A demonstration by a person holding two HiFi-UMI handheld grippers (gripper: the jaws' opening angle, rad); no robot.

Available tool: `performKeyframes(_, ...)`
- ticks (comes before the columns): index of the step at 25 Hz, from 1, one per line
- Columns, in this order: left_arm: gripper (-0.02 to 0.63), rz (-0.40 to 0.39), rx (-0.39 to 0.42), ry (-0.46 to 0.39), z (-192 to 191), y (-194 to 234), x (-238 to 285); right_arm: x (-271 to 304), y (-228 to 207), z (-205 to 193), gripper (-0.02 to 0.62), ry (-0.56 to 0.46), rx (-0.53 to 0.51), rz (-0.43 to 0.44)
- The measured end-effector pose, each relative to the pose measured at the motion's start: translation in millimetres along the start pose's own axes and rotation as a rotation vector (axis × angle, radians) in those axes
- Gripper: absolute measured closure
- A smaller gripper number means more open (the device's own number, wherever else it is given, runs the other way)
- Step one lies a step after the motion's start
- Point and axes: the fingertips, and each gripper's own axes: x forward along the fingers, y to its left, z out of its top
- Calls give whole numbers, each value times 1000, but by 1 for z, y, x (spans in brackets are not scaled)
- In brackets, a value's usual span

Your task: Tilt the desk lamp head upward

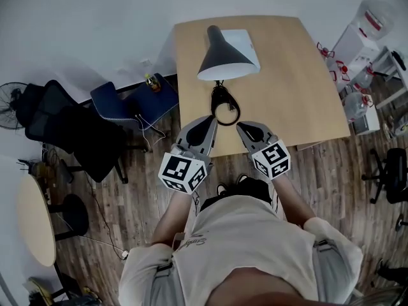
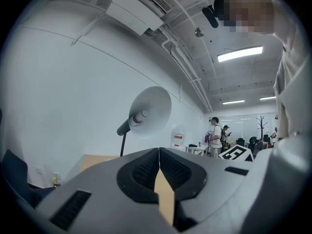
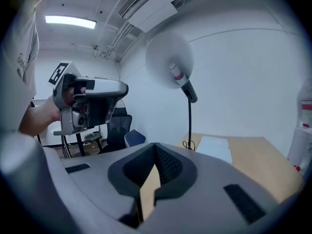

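A person standing at the near edge of a wooden tabletop (image 1: 299,88) holds the left hand-held gripper (image 1: 209,121) and the right hand-held gripper (image 1: 243,128) side by side, both aimed at a desk lamp (image 1: 223,59). Each hand-held gripper's jaws are closed tip to tip with nothing between them, as the left gripper view (image 2: 159,150) and the right gripper view (image 3: 155,145) show. Neither touches the lamp. The lamp stands near the tabletop's front edge; its ring-shaped black base (image 1: 225,110) lies just beyond the two sets of jaw tips, and a thin black stem carries the grey cone-shaped head (image 2: 151,111) high above the wood. A white sheet (image 1: 245,43) lies on the tabletop behind the lamp. A blue chair (image 1: 115,104) and a black office chair (image 1: 64,126) stand to the left of the tabletop, and two people (image 2: 214,136) stand far back in the room
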Motion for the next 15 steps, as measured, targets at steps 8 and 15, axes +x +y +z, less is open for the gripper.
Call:
performKeyframes(8,591,12,31,-36,23,16,-1,-15,-3,67,600,-140,-80,-62)
performKeyframes(15,591,0,53,-19,20,12,4,-31,-6,98,600,-227,-105,-102)
